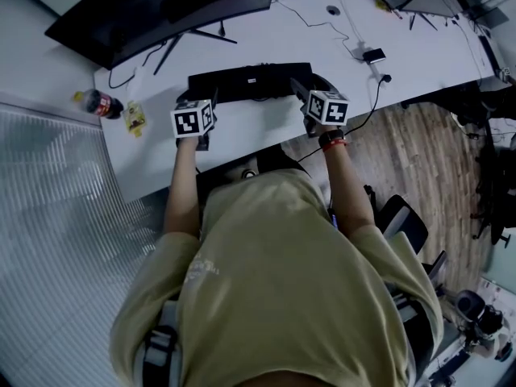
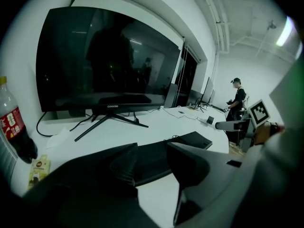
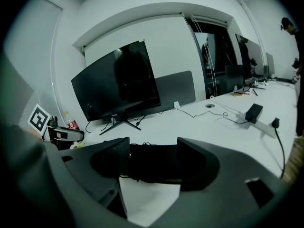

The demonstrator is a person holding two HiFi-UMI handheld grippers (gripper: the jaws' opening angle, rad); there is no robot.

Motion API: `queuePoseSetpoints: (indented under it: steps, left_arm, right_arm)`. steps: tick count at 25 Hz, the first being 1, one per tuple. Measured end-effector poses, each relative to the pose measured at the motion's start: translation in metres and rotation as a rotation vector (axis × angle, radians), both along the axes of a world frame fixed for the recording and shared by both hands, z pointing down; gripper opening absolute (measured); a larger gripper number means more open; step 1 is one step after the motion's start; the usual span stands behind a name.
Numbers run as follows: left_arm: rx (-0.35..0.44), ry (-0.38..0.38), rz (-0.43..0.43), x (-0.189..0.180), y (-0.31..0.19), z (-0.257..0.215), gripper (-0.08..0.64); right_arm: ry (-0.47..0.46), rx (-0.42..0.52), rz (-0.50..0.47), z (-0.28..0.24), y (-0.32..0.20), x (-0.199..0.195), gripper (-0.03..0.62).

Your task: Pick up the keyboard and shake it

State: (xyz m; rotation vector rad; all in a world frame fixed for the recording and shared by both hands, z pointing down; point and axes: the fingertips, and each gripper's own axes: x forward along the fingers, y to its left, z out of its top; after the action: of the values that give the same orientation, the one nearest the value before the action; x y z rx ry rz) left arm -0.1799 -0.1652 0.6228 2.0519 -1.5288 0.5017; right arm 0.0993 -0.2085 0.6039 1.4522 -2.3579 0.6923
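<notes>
Head view: the keyboard (image 1: 250, 81) lies flat on the desk (image 1: 266, 39) at upper centre. The left gripper (image 1: 208, 101) and the right gripper (image 1: 305, 91) sit at its near edge, both with jaws apart and clamping nothing. A shallow or uneven bite would likely let it twist loose when shaken, and its cable (image 3: 142, 144) might snag. At far left, a capped bottle (image 1: 98, 103) holds dark drink.
</notes>
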Motion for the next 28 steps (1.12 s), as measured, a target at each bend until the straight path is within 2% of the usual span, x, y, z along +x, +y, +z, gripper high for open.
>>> queuePoseSetpoints:
  steps: [2,4,10,16,22,28]
  left_arm:
    - [0.034,0.0,0.01,0.006,-0.004,-0.016,0.196]
    - [0.068,-0.002,0.024,0.011,-0.007,-0.03,0.174]
    - [0.136,-0.009,0.04,0.023,-0.009,-0.052,0.114]
    - [0.191,0.021,0.053,0.034,-0.001,-0.071,0.077]
    - [0.266,0.061,0.05,0.042,0.001,-0.104,0.048]
    - [0.323,0.056,0.058,0.055,0.01,-0.131,0.02]
  right_arm:
    - [0.025,0.032,-0.007,-0.009,0.0,-0.002,0.319]
    - [0.045,0.051,-0.009,-0.013,0.001,-0.003,0.28]
    - [0.047,0.089,-0.021,-0.028,0.009,-0.012,0.228]
    - [-0.02,0.133,-0.024,-0.057,0.019,-0.021,0.147]
    - [-0.026,0.198,-0.047,-0.091,0.023,-0.028,0.102]
    - [-0.024,0.224,-0.04,-0.113,0.03,-0.026,0.062]
